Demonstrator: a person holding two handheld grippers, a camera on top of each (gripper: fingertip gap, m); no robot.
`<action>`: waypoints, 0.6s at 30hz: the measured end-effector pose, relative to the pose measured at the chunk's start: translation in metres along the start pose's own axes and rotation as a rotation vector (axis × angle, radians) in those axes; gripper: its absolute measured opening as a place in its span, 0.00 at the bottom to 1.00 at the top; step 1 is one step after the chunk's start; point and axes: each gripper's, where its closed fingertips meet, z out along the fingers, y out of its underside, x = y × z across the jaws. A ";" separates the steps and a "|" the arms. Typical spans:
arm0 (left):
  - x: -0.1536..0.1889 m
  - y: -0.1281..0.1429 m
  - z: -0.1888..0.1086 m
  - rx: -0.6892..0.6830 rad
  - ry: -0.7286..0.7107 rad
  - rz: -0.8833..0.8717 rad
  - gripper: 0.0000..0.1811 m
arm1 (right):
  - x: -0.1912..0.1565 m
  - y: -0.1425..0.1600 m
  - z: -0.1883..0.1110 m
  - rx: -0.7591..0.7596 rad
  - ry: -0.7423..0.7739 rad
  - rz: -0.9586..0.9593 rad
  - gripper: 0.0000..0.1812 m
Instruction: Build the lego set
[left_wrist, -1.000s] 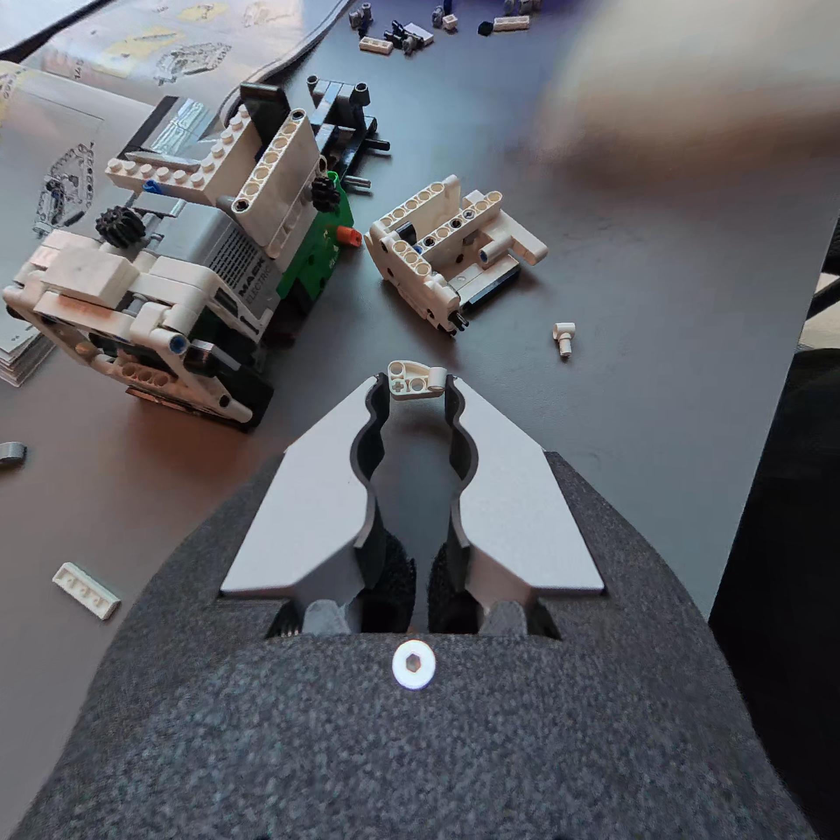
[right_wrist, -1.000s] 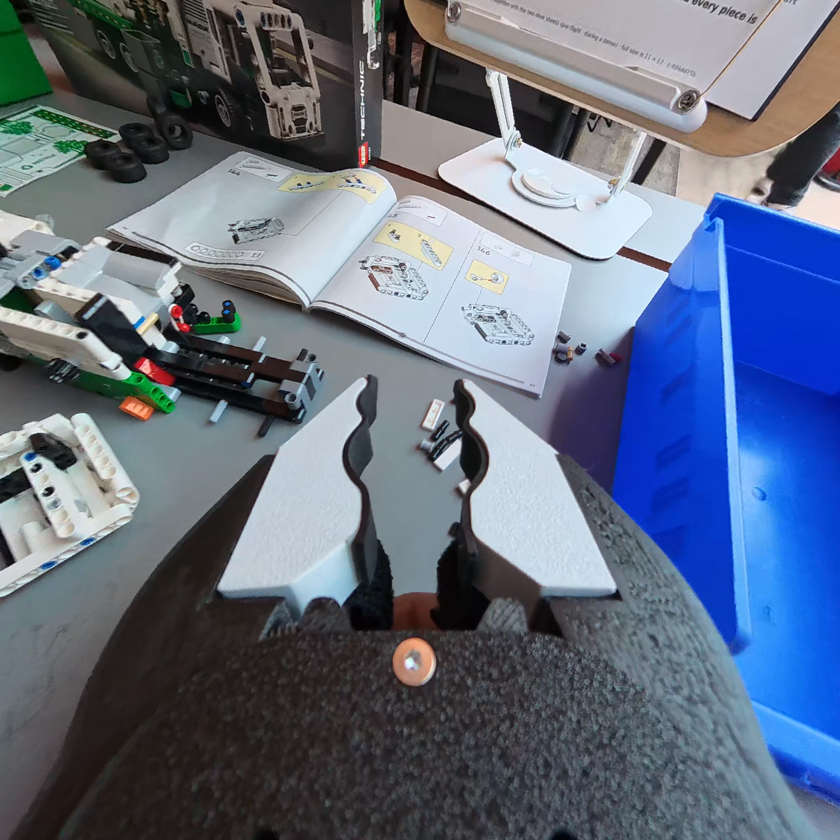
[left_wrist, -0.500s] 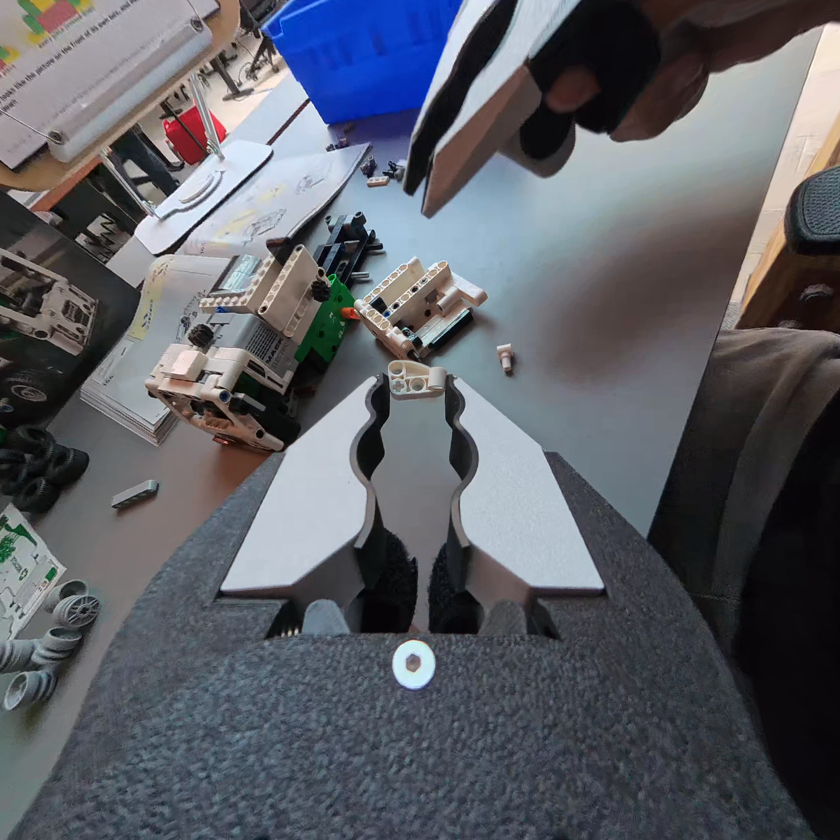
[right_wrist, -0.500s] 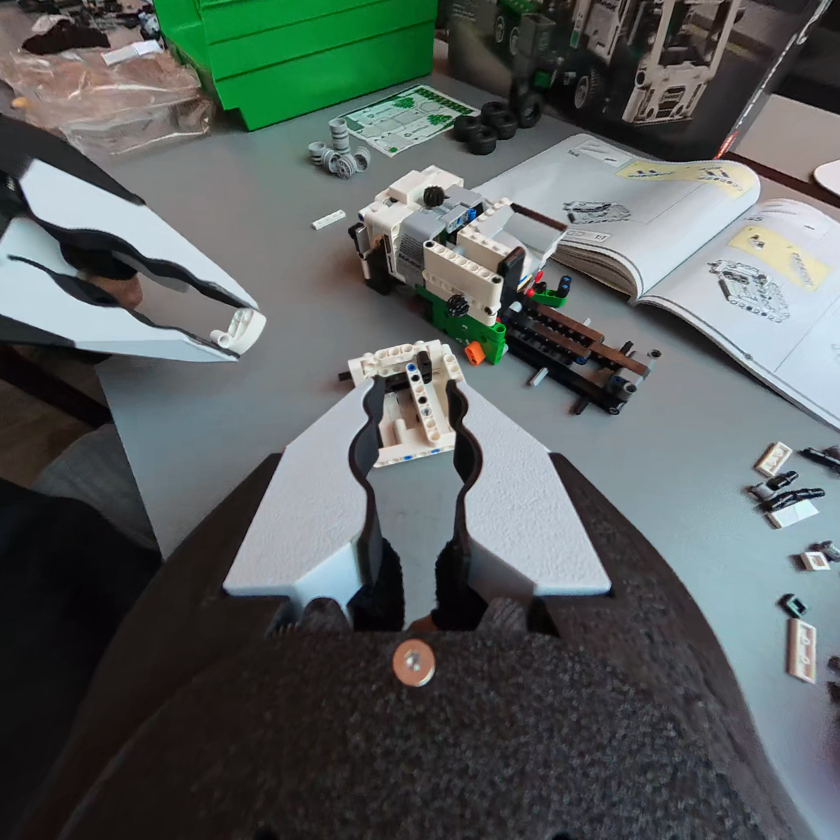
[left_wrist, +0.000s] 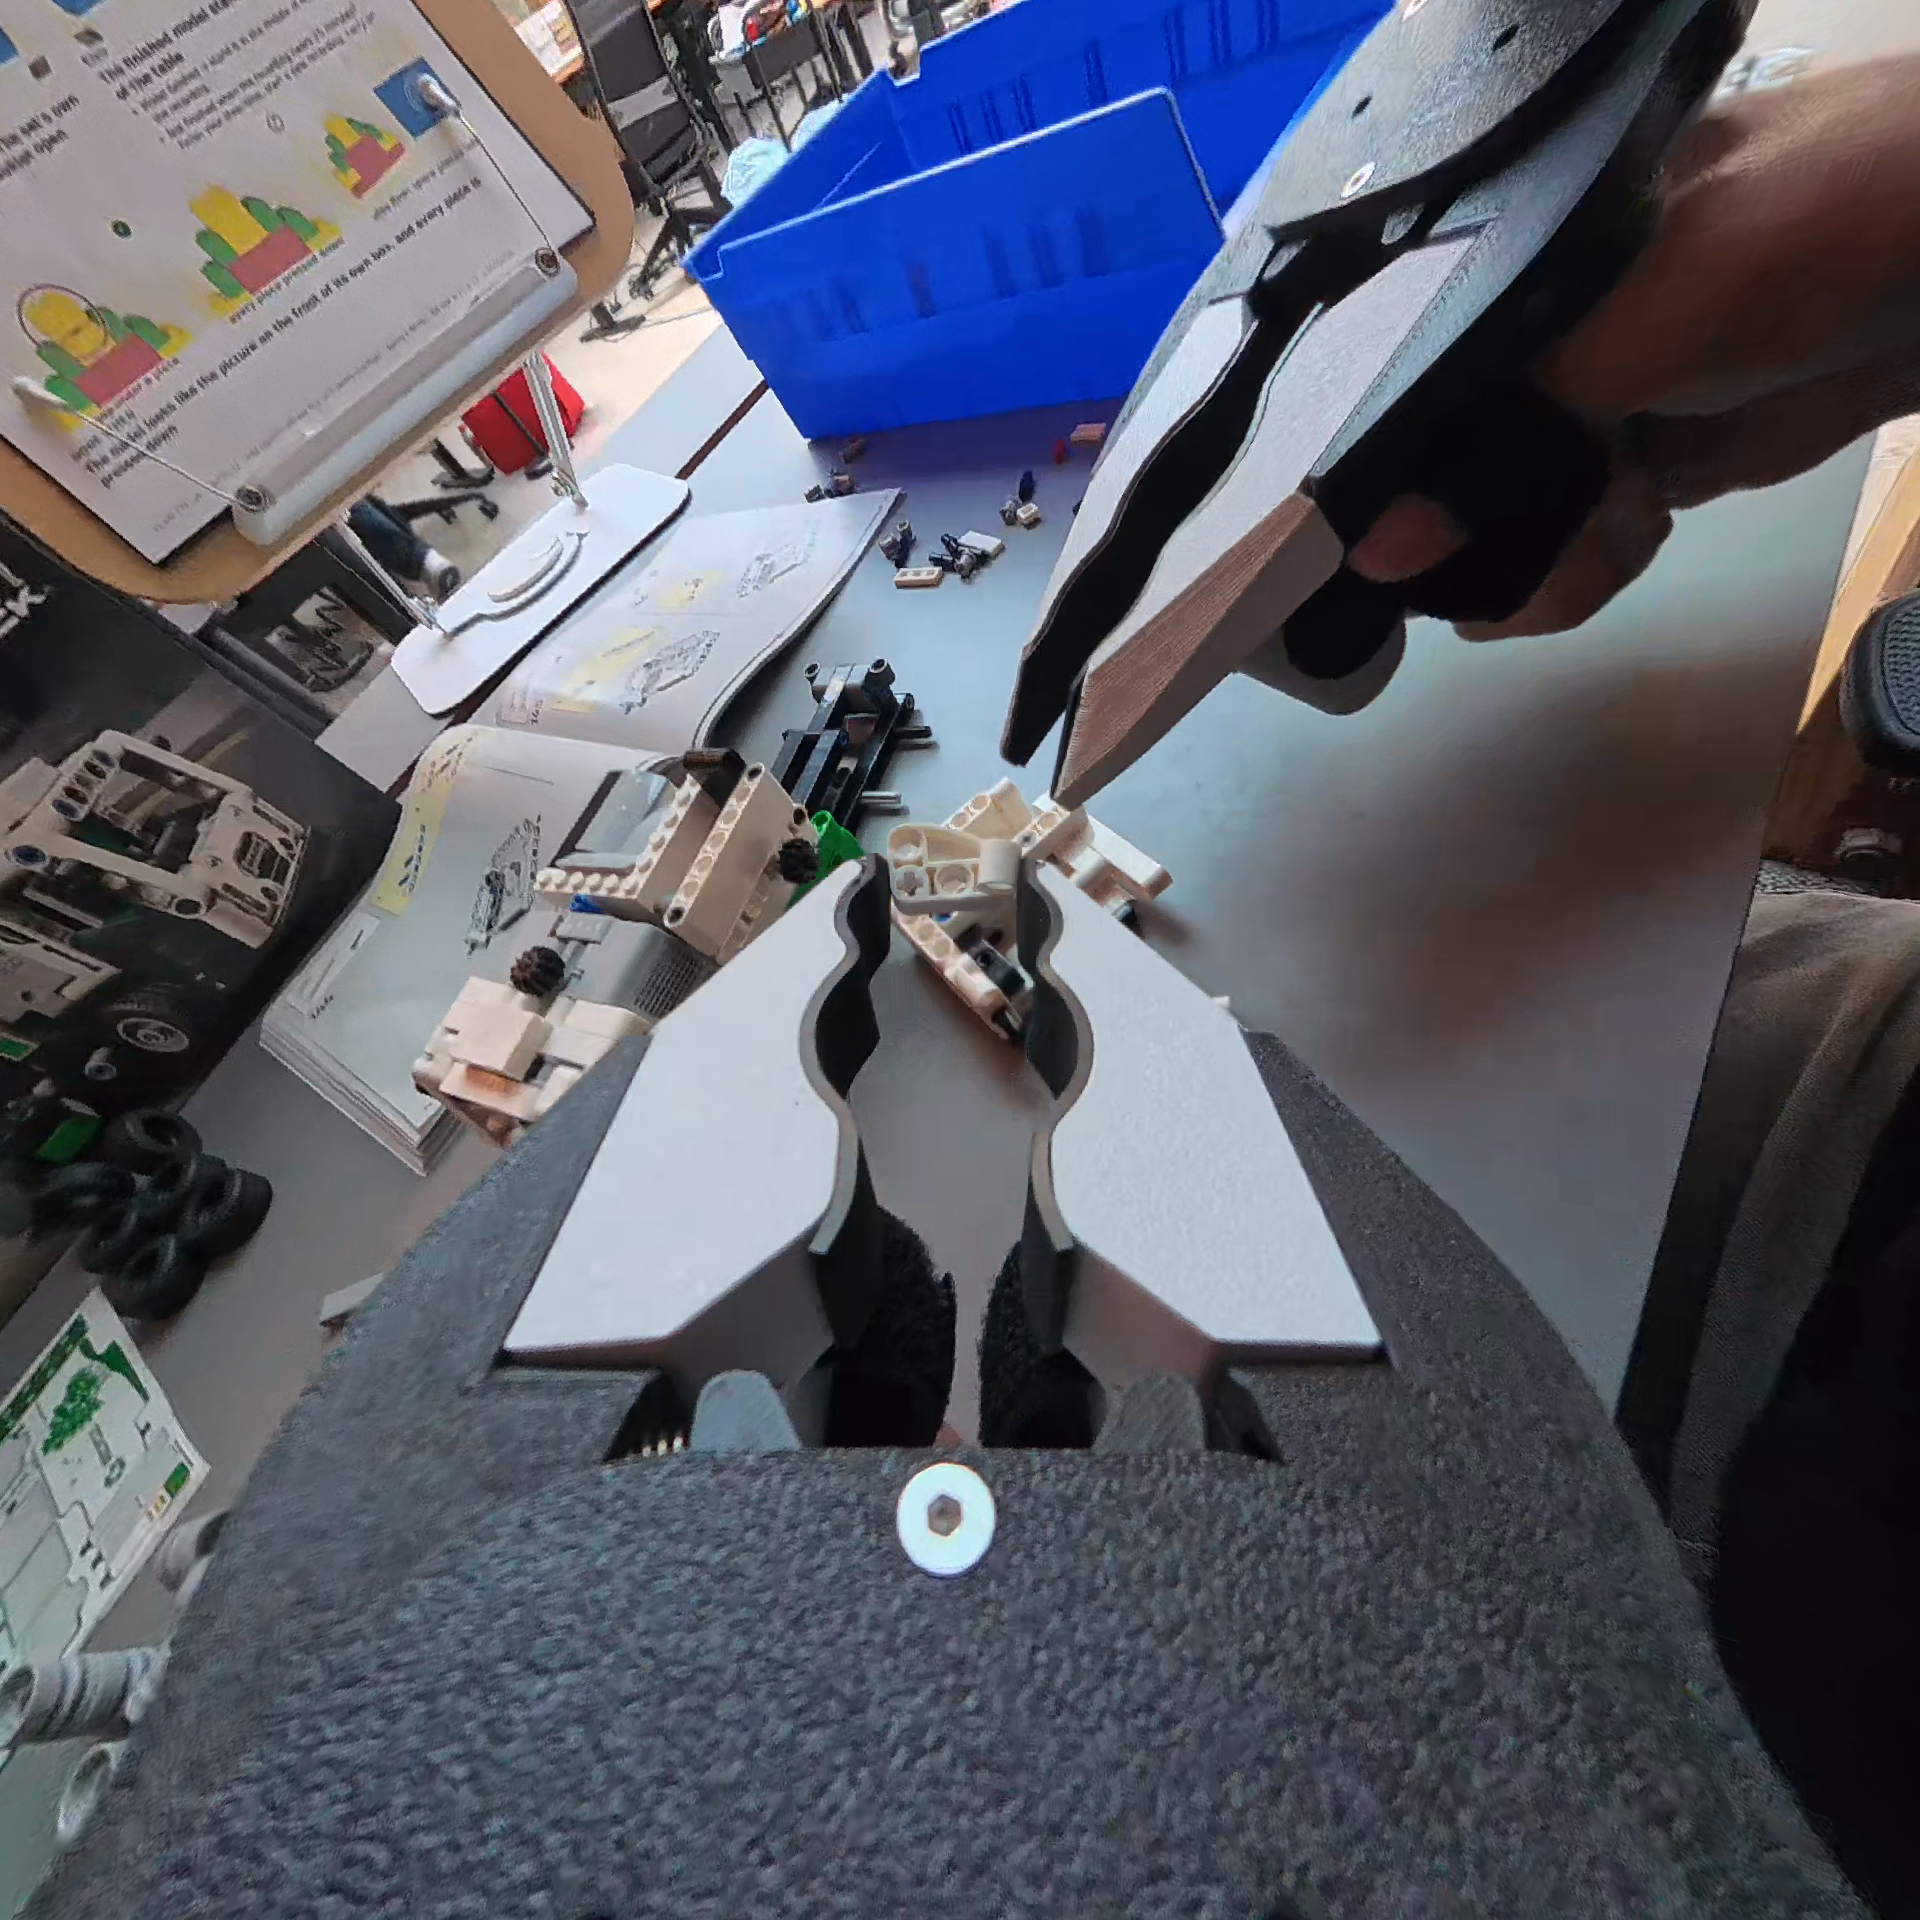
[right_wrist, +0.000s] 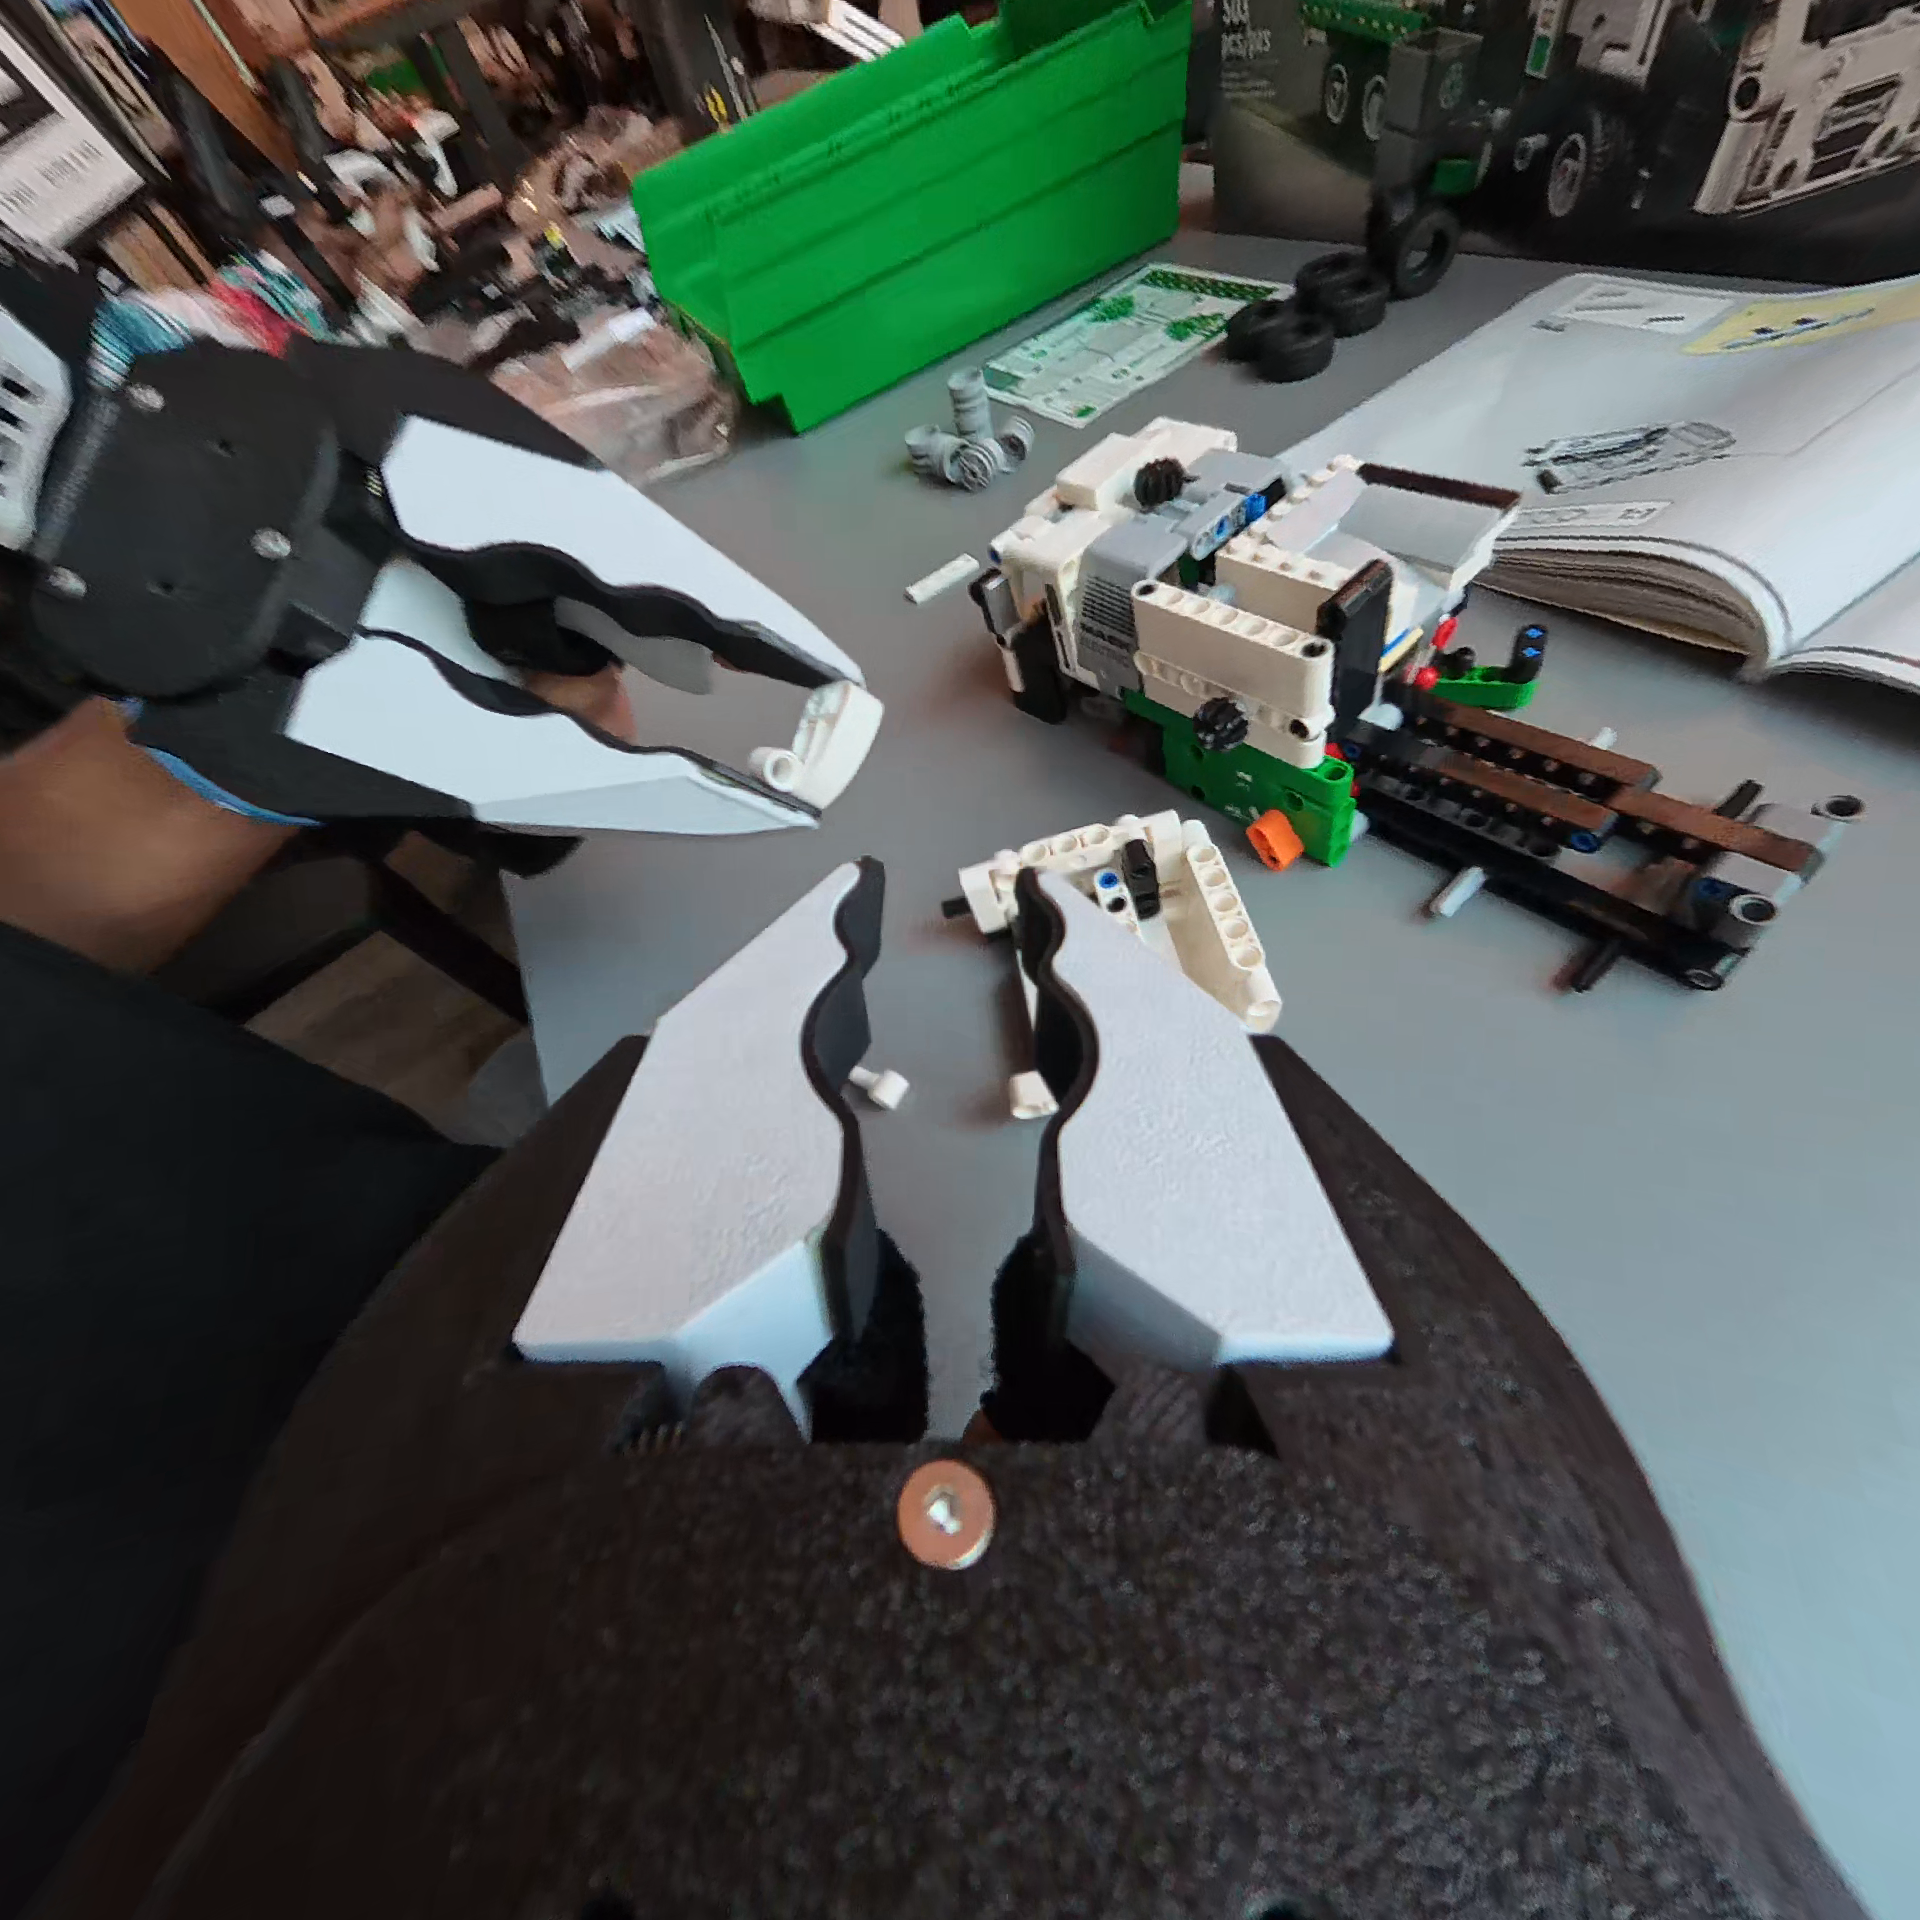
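My left gripper (left_wrist: 948, 875) is shut on a small white angled connector piece (left_wrist: 940, 883), held above the table. It also shows at the left of the right wrist view (right_wrist: 831, 753), with the piece (right_wrist: 831, 727) at its tips. My right gripper (right_wrist: 945, 875) is open and empty, low over the table beside a white beam sub-assembly (right_wrist: 1153, 904). In the left wrist view the right gripper (left_wrist: 1039, 764) hangs just above that sub-assembly (left_wrist: 1091, 847). The part-built white, grey and green truck (right_wrist: 1195, 623) stands behind it on a black chassis (right_wrist: 1558, 821).
A small white pin (right_wrist: 878, 1086) lies between my right fingers. An open instruction book (right_wrist: 1714, 468), black tyres (right_wrist: 1330, 301), grey hubs (right_wrist: 966, 447), a sticker sheet (right_wrist: 1122, 343) and a green bin (right_wrist: 914, 208) sit behind. Blue bins (left_wrist: 966, 239) and loose small parts (left_wrist: 956, 545) lie far right. My two grippers' fingertips are within a few centimetres of each other.
My right gripper swung left from the book and blue bin to the white sub-assembly, still open. My left gripper rose and tilted up, keeping the white piece.
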 end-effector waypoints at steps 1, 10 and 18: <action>0.000 -0.003 0.002 0.008 0.006 0.016 0.13 | -0.003 -0.004 0.000 0.019 -0.036 0.037 0.14; 0.005 -0.007 0.003 0.013 0.031 0.268 0.13 | -0.023 -0.008 0.004 0.059 -0.318 0.294 0.11; 0.005 -0.008 -0.004 0.065 -0.001 0.210 0.13 | -0.034 -0.017 0.010 0.100 -0.445 0.417 0.05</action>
